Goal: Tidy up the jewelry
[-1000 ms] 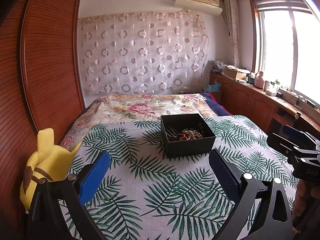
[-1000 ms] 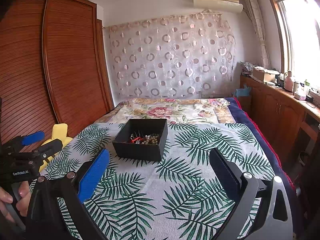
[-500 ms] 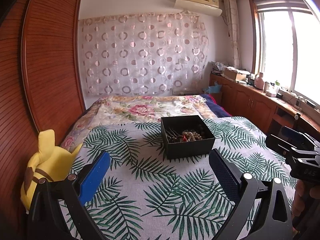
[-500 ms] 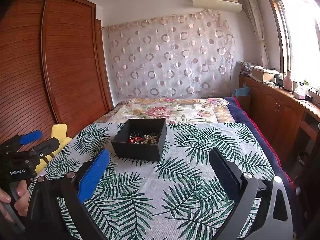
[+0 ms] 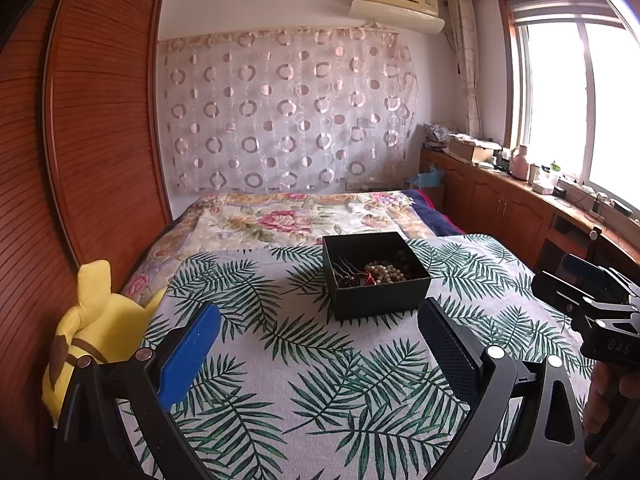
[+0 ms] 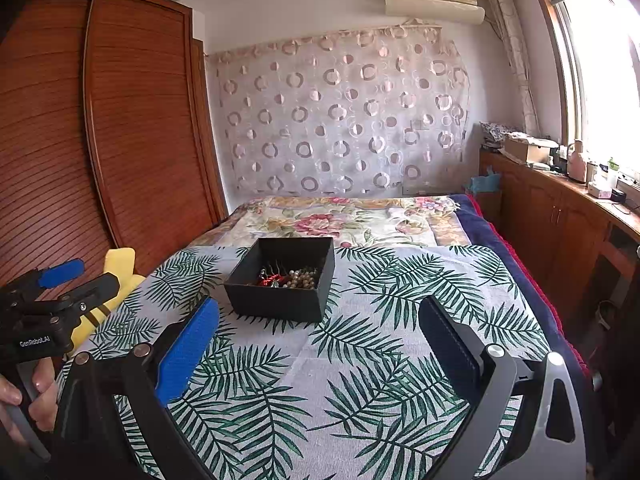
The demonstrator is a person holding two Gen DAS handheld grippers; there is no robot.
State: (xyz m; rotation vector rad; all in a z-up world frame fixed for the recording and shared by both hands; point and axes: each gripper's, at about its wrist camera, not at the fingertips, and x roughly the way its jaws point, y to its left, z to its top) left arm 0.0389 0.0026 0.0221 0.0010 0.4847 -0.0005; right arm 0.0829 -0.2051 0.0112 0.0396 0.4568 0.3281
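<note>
A black open box point(image 5: 376, 296) stands on the palm-leaf cloth on the bed; it also shows in the right wrist view point(image 6: 280, 300). Inside lie a pearl bead strand point(image 5: 386, 273), a red piece point(image 5: 369, 278) and dark hairpins point(image 5: 344, 270); the right wrist view shows the pearls point(image 6: 302, 279) and red piece point(image 6: 270, 279). My left gripper point(image 5: 318, 312) is open and empty, short of the box. My right gripper point(image 6: 318, 312) is open and empty, also short of the box. Each gripper shows in the other's view, the right one point(image 5: 568, 284) and the left one point(image 6: 80, 276).
A yellow plush toy point(image 5: 96, 328) lies at the bed's left edge by the wooden wardrobe point(image 5: 80, 128). A floral quilt point(image 5: 288, 216) covers the far bed. A wooden counter point(image 5: 520, 196) with clutter runs along the window at right.
Both views have lifted and pulled back very slightly; the box sits a touch lower in the frames. Both grippers stay open.
</note>
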